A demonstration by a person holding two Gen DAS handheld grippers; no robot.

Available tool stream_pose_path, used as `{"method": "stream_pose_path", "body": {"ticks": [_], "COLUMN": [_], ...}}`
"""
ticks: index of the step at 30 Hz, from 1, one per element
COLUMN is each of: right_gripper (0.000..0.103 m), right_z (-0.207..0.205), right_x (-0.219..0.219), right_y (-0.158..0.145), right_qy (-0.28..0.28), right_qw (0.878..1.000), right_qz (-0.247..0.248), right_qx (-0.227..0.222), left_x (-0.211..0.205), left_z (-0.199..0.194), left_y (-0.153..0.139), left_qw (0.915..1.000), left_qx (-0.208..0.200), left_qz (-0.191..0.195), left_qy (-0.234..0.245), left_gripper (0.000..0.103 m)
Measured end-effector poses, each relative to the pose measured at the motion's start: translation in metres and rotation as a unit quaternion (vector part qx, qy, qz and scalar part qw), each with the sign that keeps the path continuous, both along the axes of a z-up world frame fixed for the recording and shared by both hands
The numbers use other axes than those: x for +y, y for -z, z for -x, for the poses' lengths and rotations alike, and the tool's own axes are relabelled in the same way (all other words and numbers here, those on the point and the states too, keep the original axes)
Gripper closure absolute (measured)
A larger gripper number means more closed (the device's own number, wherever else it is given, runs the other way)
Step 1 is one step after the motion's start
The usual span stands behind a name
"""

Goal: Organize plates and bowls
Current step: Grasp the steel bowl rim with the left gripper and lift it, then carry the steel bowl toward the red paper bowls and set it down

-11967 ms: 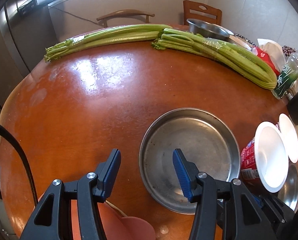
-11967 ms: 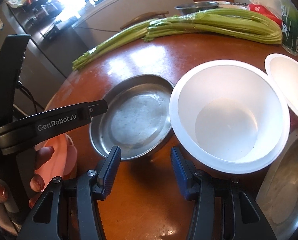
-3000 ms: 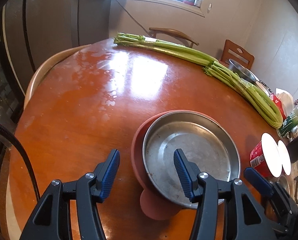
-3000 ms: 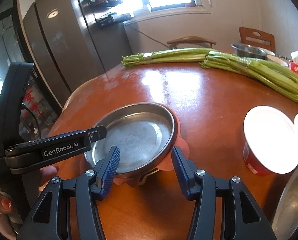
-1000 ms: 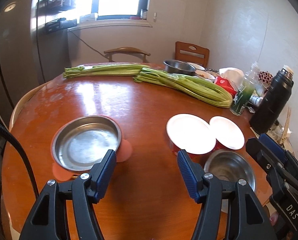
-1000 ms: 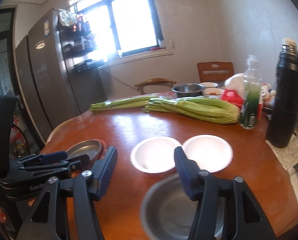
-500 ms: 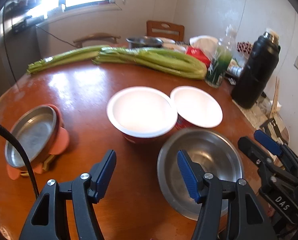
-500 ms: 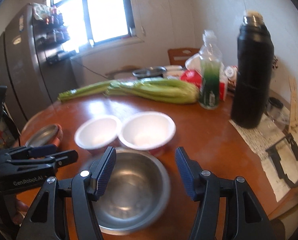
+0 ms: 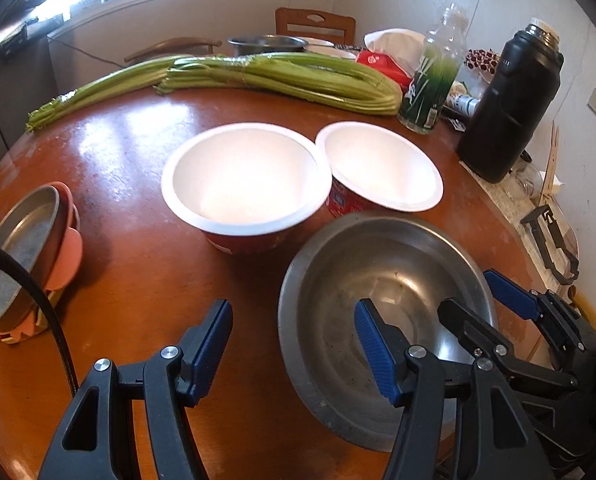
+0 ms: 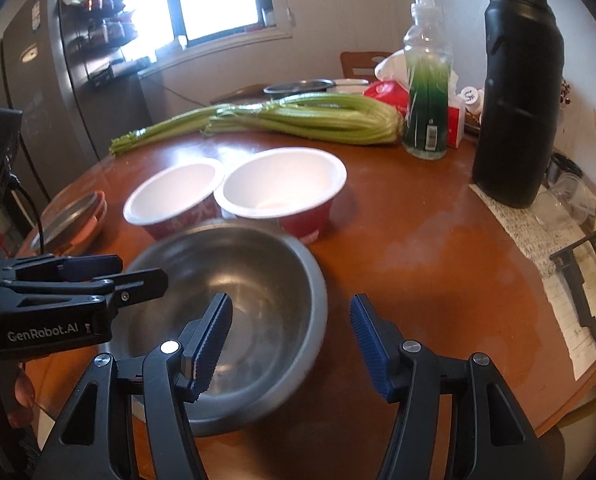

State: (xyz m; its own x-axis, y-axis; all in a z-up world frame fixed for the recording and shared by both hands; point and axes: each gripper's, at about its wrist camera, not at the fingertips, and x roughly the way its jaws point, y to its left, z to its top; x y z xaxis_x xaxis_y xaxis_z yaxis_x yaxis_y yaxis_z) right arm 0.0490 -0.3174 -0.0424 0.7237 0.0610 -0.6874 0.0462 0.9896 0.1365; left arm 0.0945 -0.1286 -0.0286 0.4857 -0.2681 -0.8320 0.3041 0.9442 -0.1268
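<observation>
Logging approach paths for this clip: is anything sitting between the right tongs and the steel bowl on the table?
Nothing visible blocks it. The right tongs hang open right at the steel bowl, straddling its right rim. The left tongs are open at its opposite side, and the two white bowls stand beyond it.
</observation>
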Motion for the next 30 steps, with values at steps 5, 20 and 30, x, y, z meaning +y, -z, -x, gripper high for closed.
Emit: {"method": "stream_pose_path", "body": {"ticks": [5, 20, 30], "right_gripper": [0.046, 0.051, 0.051], "right_z": [-0.001, 0.001, 0.005], "right_x": [0.003, 0.019, 0.053], "right_y": [0.004, 0.002, -0.012], "right_qy": [-0.017, -0.035, -0.065], "right_qw": [1.000, 0.999, 0.998], "right_qz": [-0.009, -0.002, 0.008], "right_qx": [0.000, 0.001, -0.009], "left_x": [-0.005, -0.005, 0.027], "left_z": [-0.001, 0.001, 0.018], "left_y": [0.005, 0.008, -0.007], "left_qw": [0.9999, 0.9992, 0.9999], "left_qx": [0.008, 0.017, -0.005], "left_qz": [0.004, 0.029, 0.016], "left_qy": [0.009, 0.024, 0.001], "left_gripper": [0.040, 0.047, 0.047]}}
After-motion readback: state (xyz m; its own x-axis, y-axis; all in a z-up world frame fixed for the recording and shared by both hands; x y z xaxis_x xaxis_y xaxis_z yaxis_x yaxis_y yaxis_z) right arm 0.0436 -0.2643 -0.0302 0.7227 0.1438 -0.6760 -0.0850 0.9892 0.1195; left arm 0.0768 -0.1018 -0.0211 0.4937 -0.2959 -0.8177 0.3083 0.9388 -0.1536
